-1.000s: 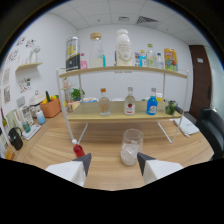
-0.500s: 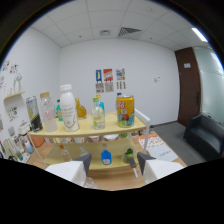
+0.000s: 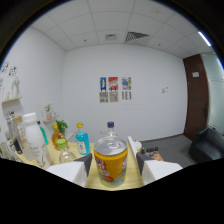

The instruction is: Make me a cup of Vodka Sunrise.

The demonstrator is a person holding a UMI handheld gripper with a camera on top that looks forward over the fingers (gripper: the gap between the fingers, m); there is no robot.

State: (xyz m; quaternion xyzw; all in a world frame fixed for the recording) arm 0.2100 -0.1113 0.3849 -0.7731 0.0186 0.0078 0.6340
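— Looking past the fingers, what fills the room?

— White walls and a tiled ceiling, a dark brown door (image 3: 196, 95) at three o'clock, and three small colourful posters (image 3: 115, 89) on the far wall at twelve o'clock.

— And nearer?

— A light wooden shelf top (image 3: 131, 170) carrying bottles: a tall white plastic bottle (image 3: 33, 139) at nine o'clock, a clear bottle of blue liquid with a yellow cap (image 3: 81, 140) just beside it, and a blue-capped bottle (image 3: 110, 129) behind the can.

— The can?

— An orange and yellow drink can with a silver top (image 3: 111, 161) stands between the fingers at six o'clock.

— Is the gripper (image 3: 112, 166) clamped on it?

— Its white fingers (image 3: 75, 169) sit close at either side, but I cannot tell whether they press the can.
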